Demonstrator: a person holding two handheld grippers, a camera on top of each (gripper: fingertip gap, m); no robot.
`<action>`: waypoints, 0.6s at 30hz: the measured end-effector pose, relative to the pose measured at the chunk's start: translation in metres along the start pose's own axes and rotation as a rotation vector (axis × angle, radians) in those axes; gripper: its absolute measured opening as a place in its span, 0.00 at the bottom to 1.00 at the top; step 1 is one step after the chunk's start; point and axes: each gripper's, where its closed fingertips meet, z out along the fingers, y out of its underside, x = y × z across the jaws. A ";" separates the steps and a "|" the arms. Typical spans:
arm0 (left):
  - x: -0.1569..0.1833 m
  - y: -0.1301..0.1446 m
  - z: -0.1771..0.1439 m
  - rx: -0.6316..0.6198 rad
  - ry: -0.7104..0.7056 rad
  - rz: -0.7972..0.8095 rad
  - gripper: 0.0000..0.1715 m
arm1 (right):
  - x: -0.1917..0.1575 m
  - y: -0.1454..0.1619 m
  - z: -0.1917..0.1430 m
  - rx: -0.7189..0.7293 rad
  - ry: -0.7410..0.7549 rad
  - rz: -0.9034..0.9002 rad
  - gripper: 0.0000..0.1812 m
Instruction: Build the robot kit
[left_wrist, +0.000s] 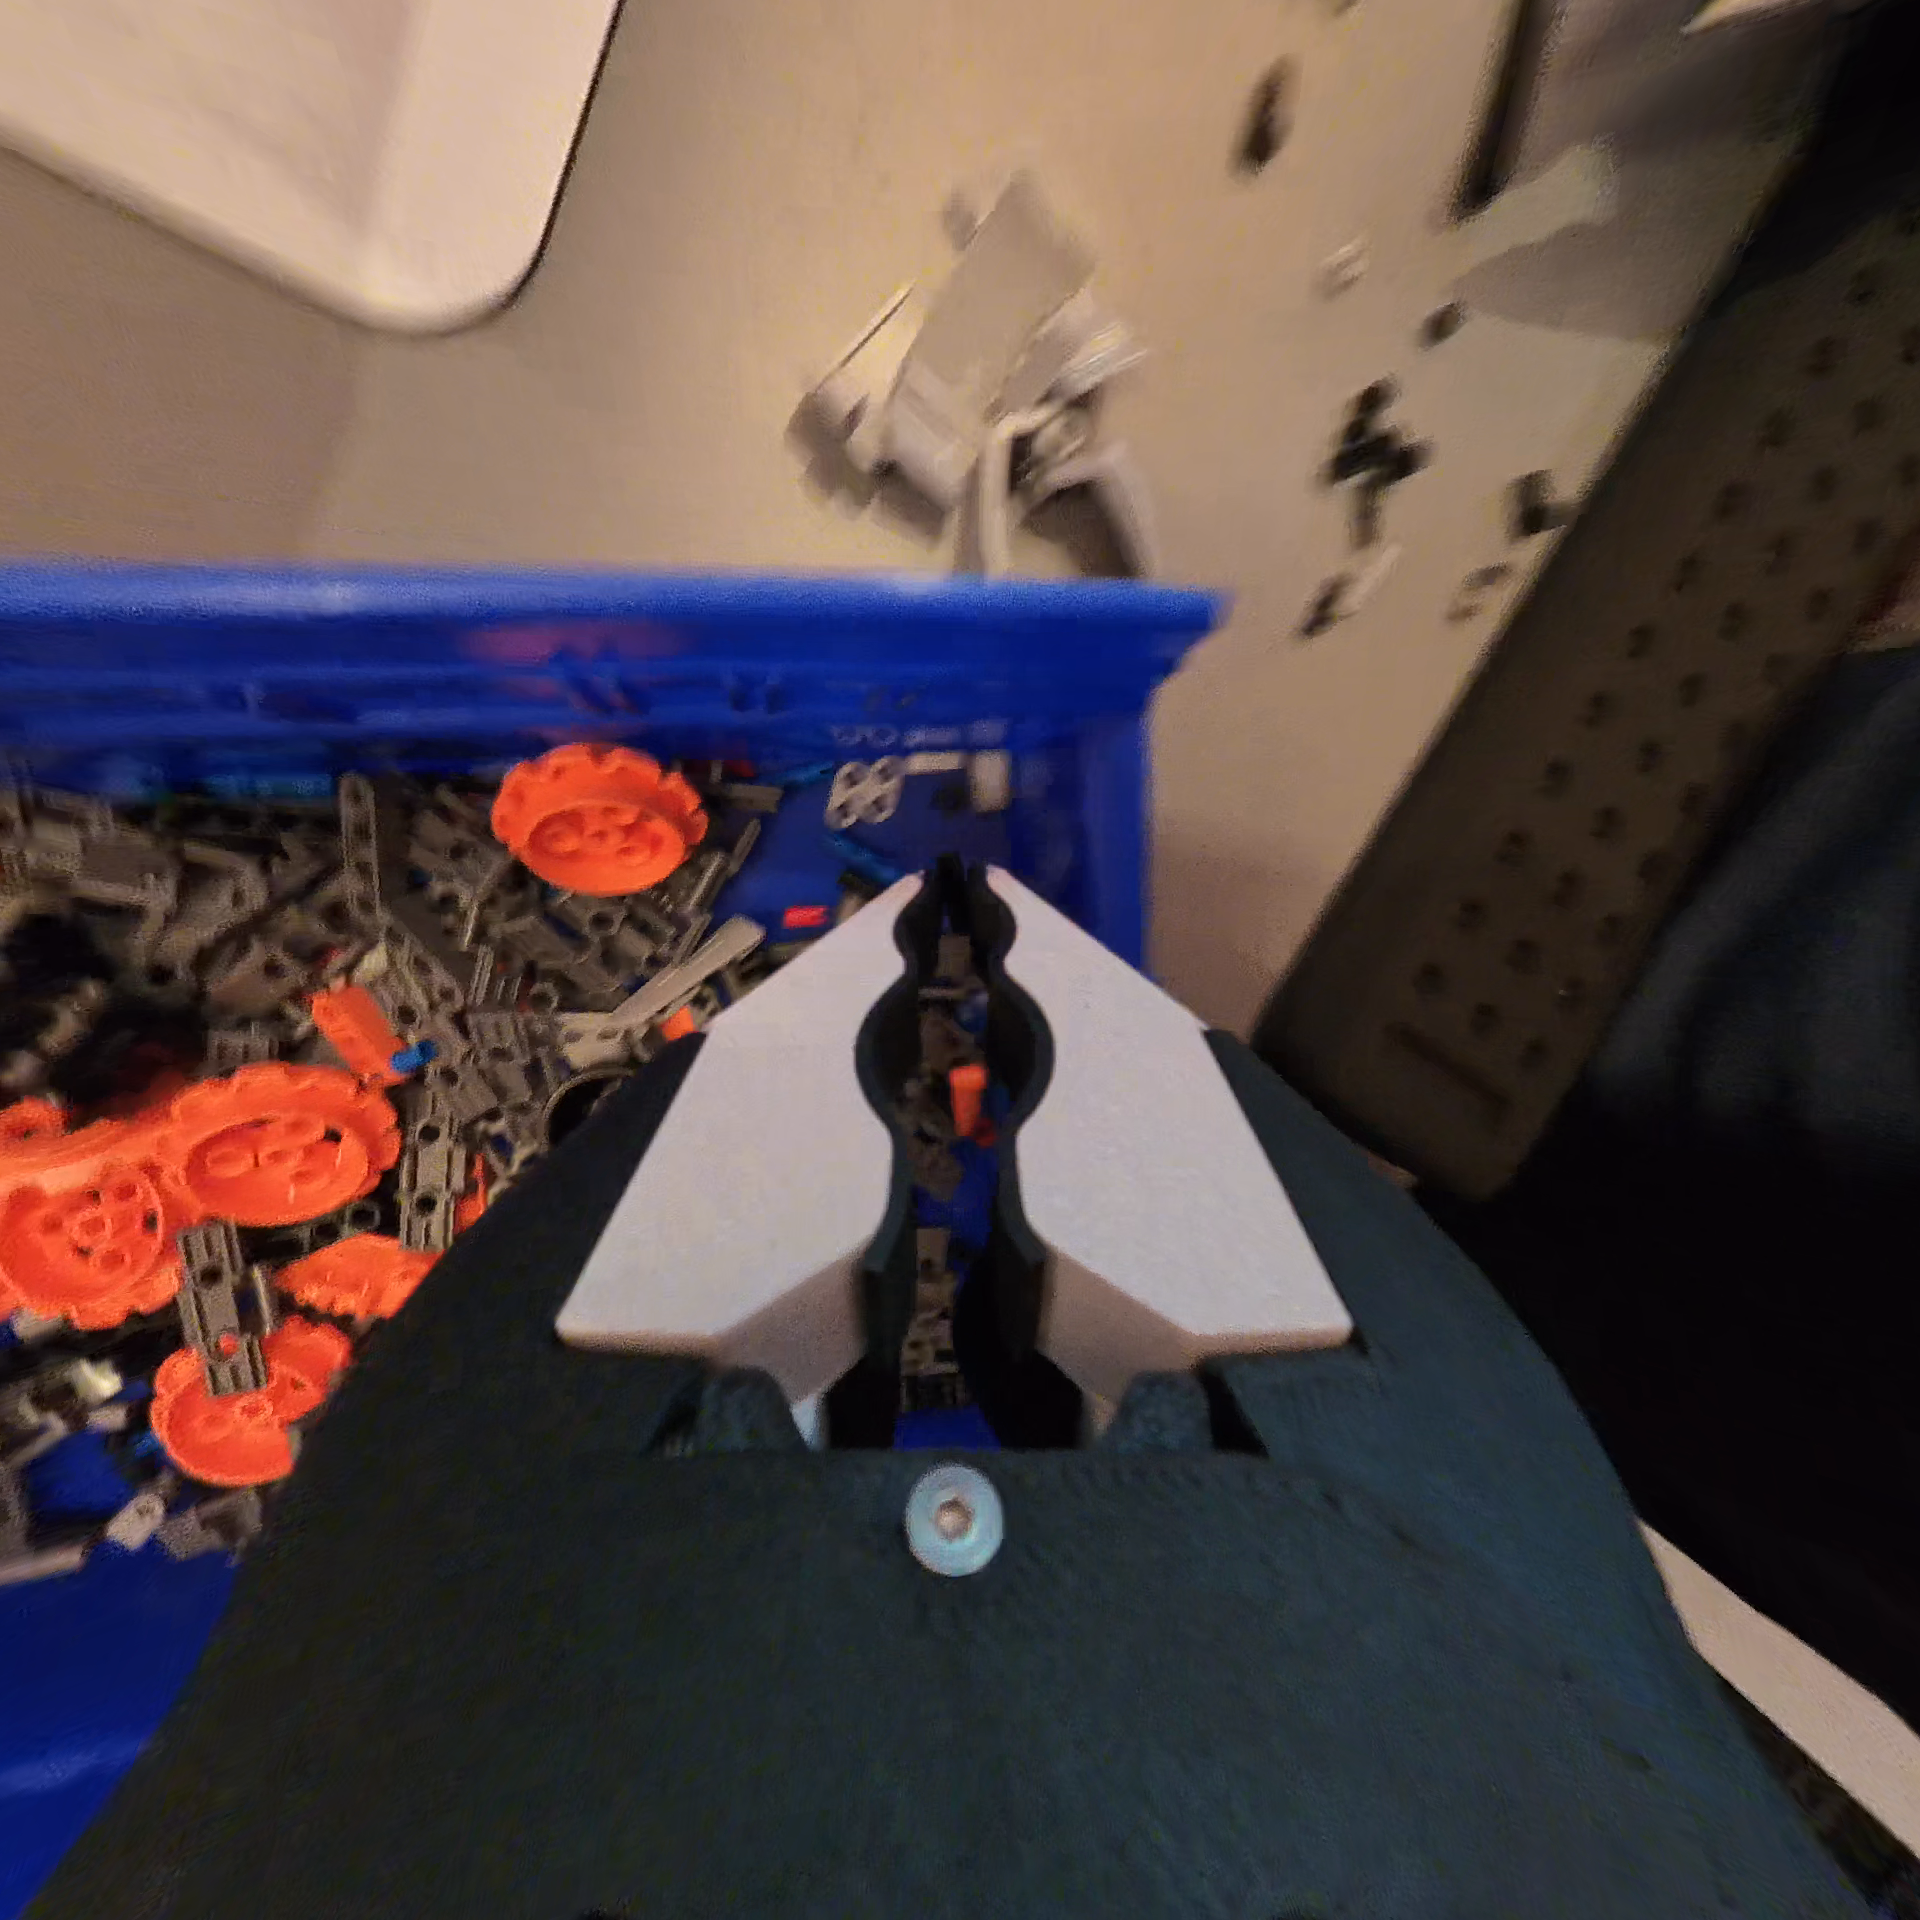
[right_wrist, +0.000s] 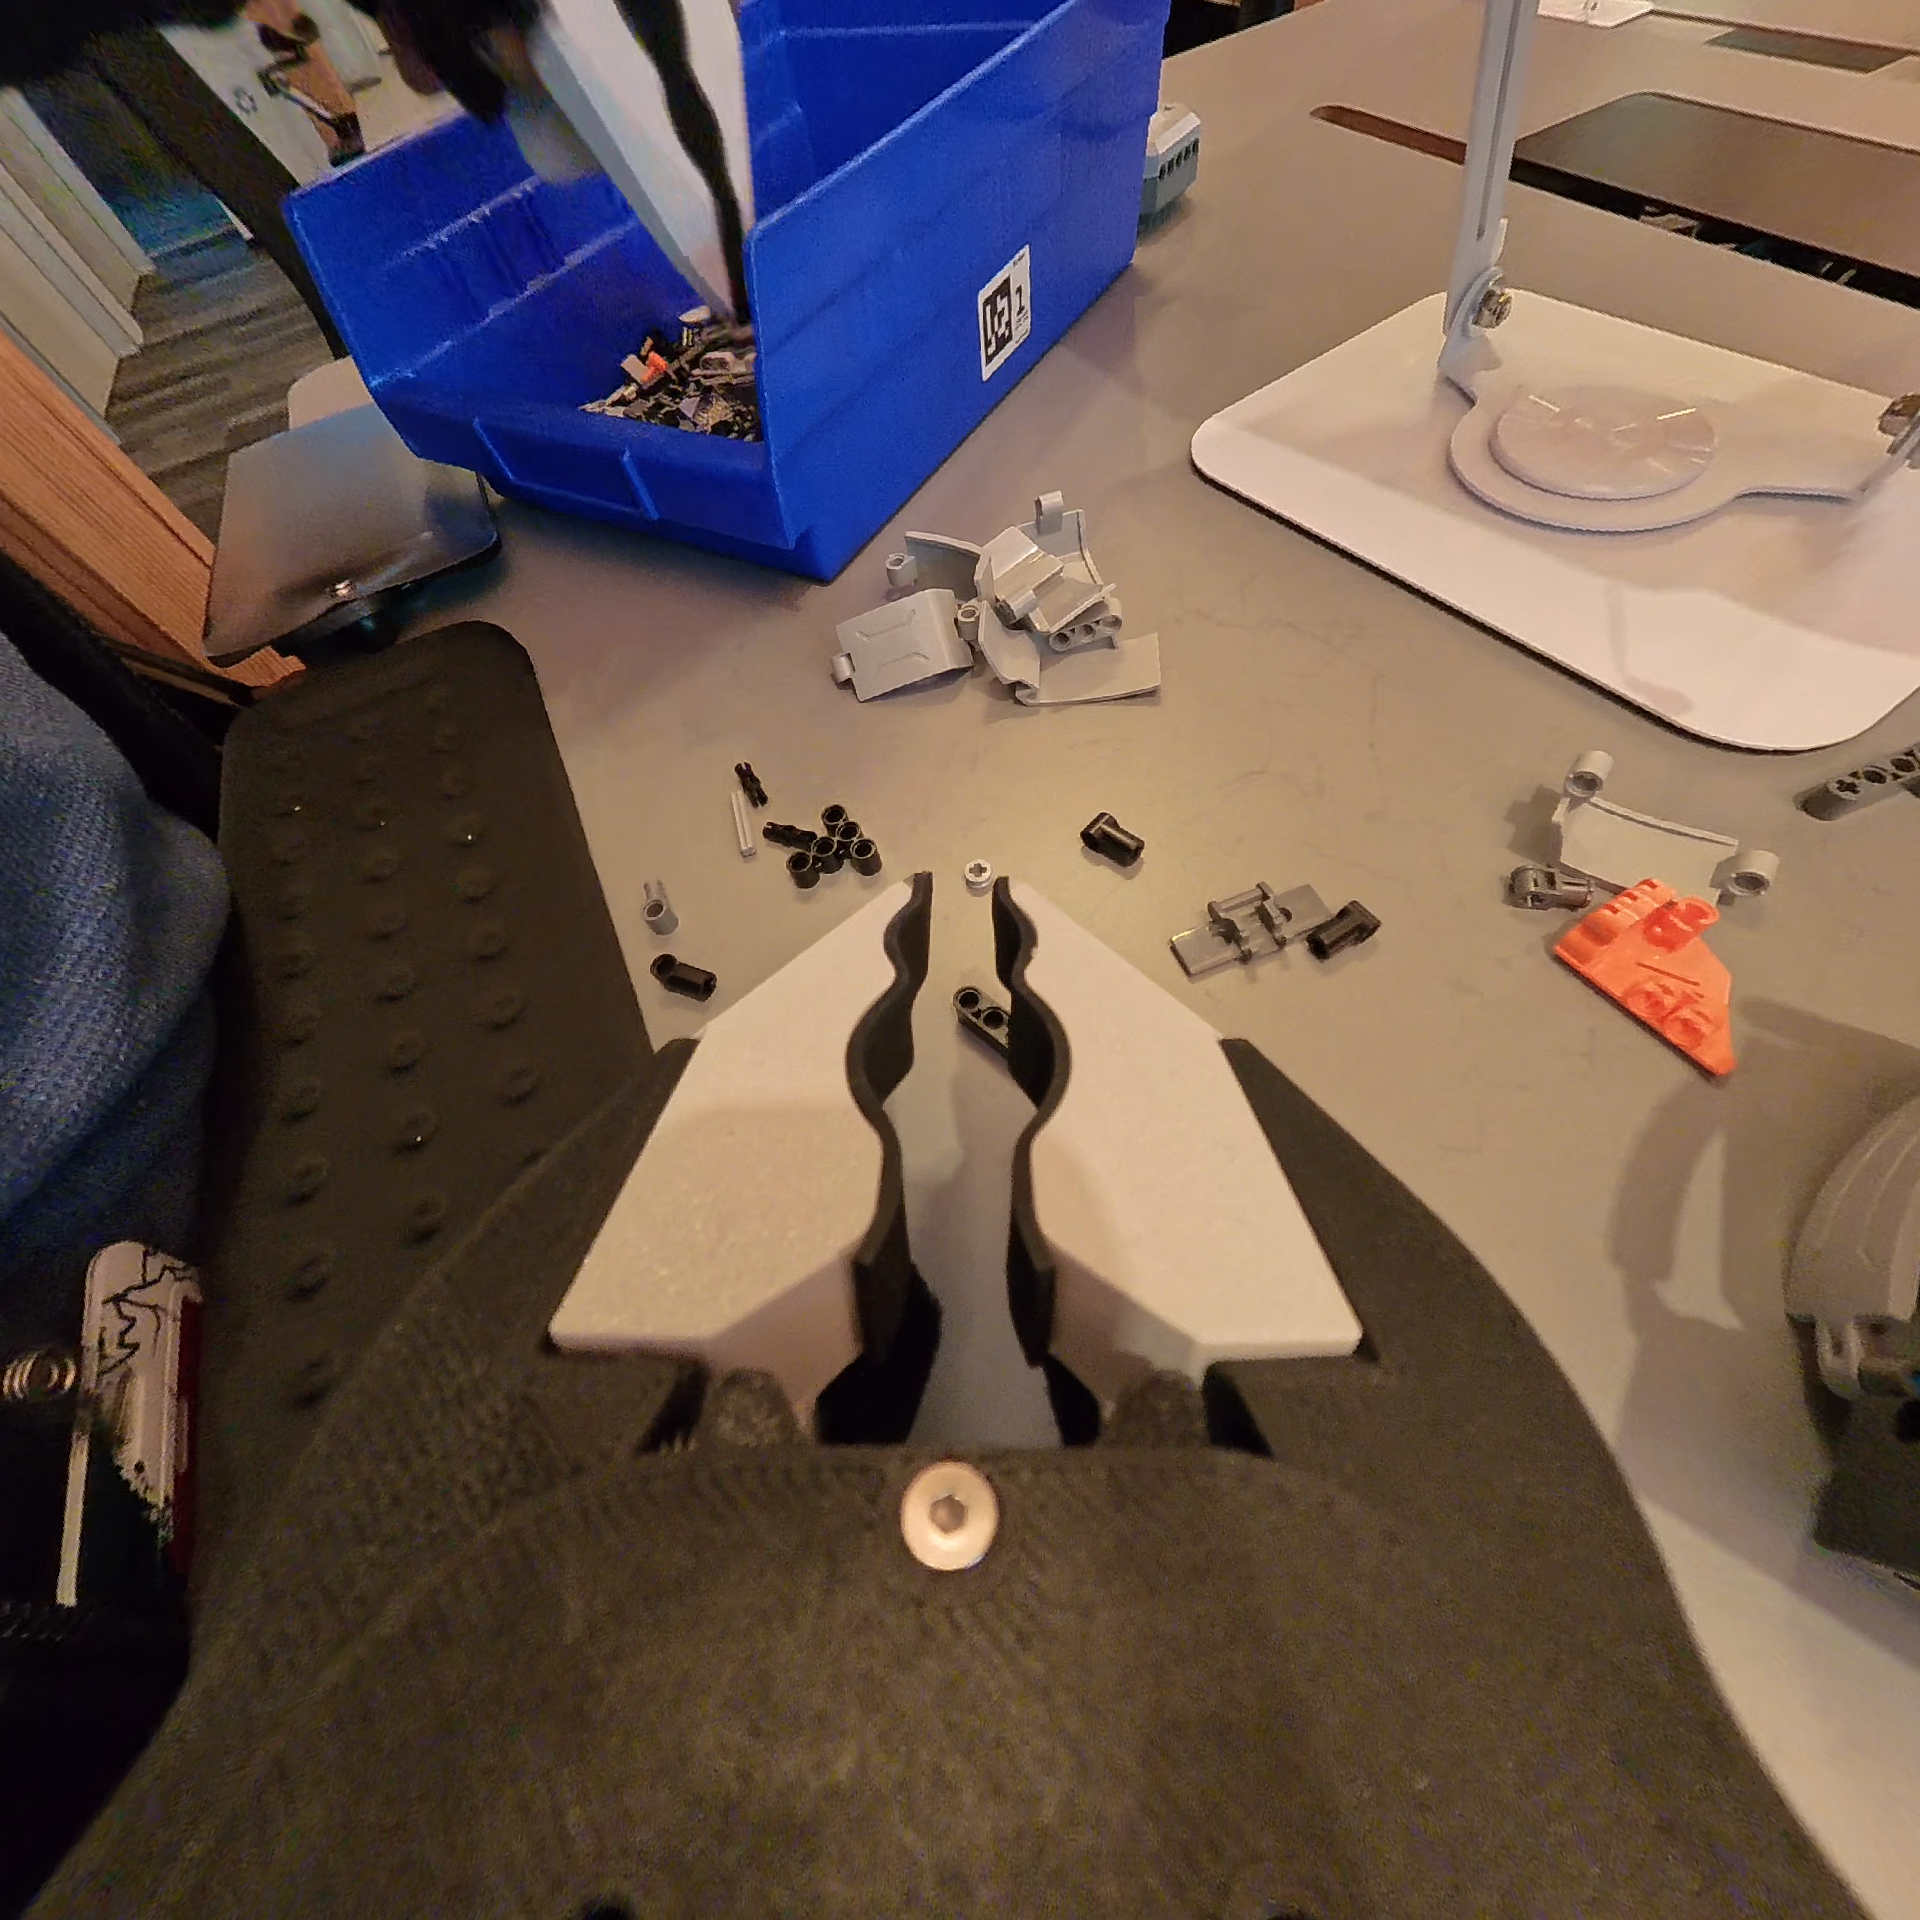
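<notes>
left wrist view: the left gripper (left_wrist: 948, 883) hangs over the blue bin (left_wrist: 623, 665), tips nearly pinched together, only a thin slit between them. can't see anything caught in there; picture's blurry, bits showing thru the slit look like the pile below. bin's packed w/ grey beams and orange wheels (left_wrist: 597, 821), so the gripper's tilted down into it, prob to reach the heap.

right wrist view: the right gripper (right_wrist: 961, 883) sits low over the desk (right_wrist: 1299, 727), jaws apart w/ a clear gap, holding nothing. a small black connector (right_wrist: 982, 1006) lies on the desk betw the fingers, close to the right one; can't tell if it touches. a tiny grey bush (right_wrist: 978, 871) sits just past the tips. black pins (right_wrist: 826, 842) cluster just left of that, grey curved panels (right_wrist: 997, 613) heap near the bin (right_wrist: 883, 312), an orange panel (right_wrist: 1652, 971) lies off right. looks like parts are grouped by kind on the desk. white stand base (right_wrist: 1351, 540) far right, black perforated mat (right_wrist: 395, 883) left.
</notes>
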 end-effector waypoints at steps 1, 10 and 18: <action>0.015 -0.012 -0.013 0.053 0.052 0.050 0.02 | 0.000 0.000 0.000 0.000 -0.001 0.000 0.05; 0.109 -0.040 0.042 0.106 0.100 0.172 0.02 | 0.000 0.001 0.001 -0.009 -0.004 0.006 0.05; 0.111 -0.037 0.095 0.068 -0.074 0.193 0.02 | -0.001 0.004 0.004 -0.029 -0.012 0.007 0.05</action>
